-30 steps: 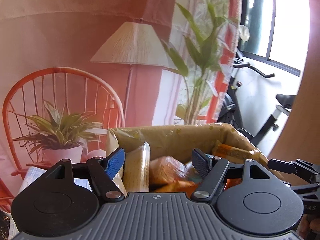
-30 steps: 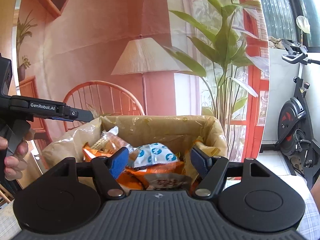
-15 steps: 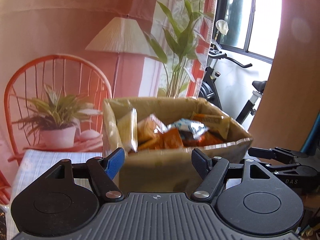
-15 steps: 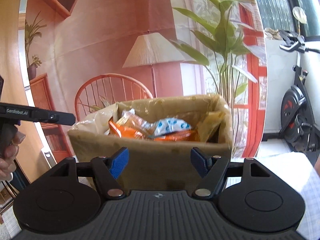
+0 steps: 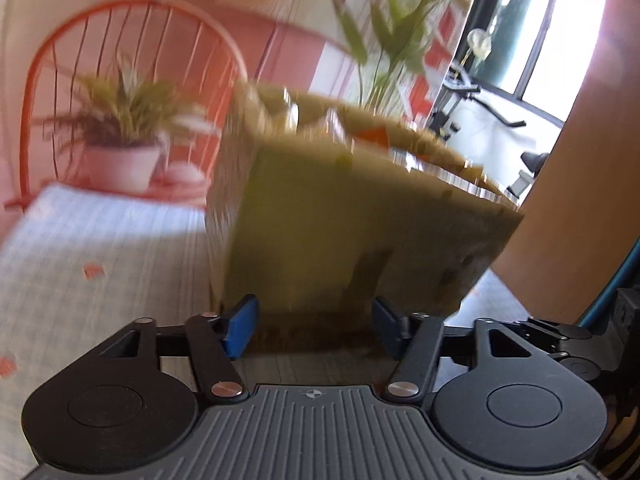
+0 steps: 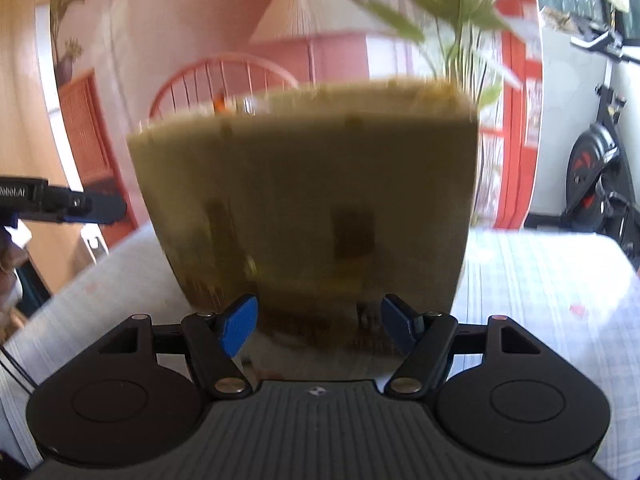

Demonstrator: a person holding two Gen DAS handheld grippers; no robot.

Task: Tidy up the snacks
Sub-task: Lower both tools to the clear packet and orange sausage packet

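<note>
Both jaws gape, empty; left gripper (image 5: 312, 330) just narrowed; snack box (image 6: 312, 200) stands directly ahead of each.

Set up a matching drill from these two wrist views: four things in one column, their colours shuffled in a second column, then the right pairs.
Things:
1. snack bin
2. fingertip pads
3. tablecloth
4. painted chair

Colours:
A. blue
B. orange-red
C. olive-tan
D. pale checked

Pairs: 1-C, 2-A, 3-D, 4-B
</note>
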